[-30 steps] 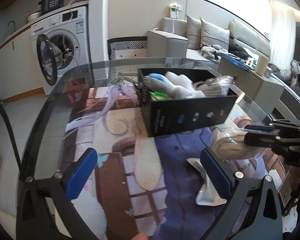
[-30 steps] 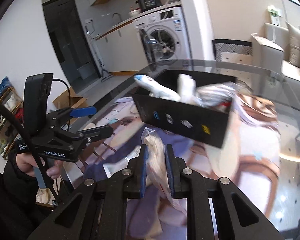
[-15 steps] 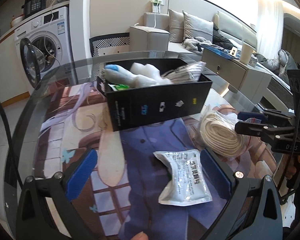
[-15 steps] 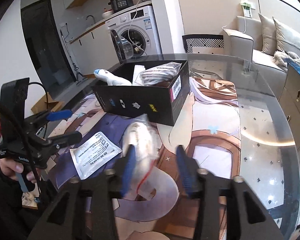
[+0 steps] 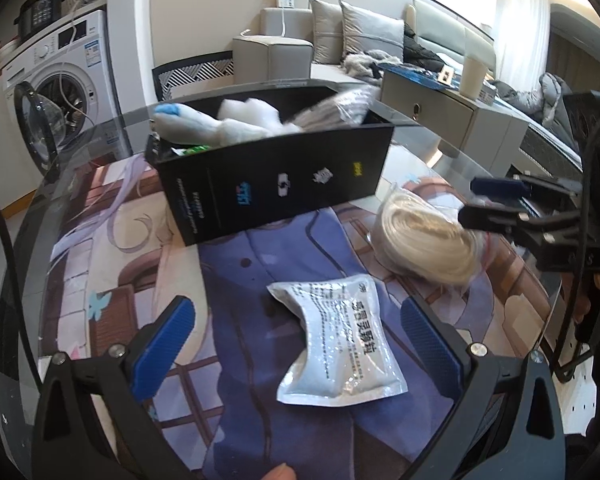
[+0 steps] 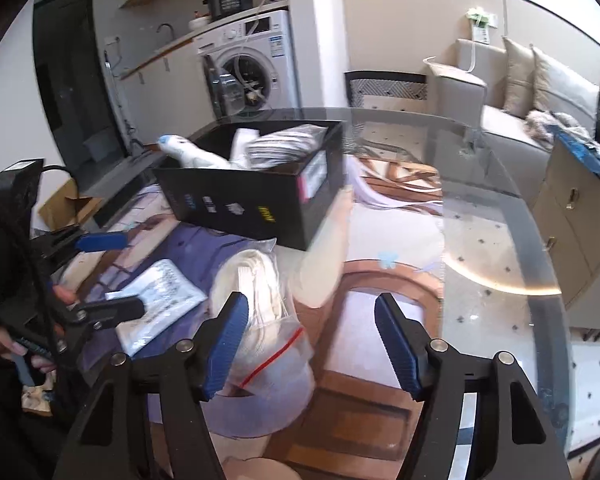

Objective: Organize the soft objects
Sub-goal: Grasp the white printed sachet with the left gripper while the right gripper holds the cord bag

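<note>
Right gripper (image 6: 308,340) jaws have just been opening, releasing clear zip bag of cream cord (image 6: 260,312) onto table, near black cardboard box (image 6: 252,200); bag still unboxed; left gripper (image 5: 300,344) wide, around white foil pouch (image 5: 340,340), not gripping.

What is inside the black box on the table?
The black box holds a white plush toy, white stuffing and a grey bagged bundle. Anything beneath them is hidden.

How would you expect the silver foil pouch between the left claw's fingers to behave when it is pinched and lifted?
The silver foil pouch looks puffed and creased, so it would probably dent and sag. Its glossy film may be slippery. It lies flat, so rolling seems unlikely.
</note>
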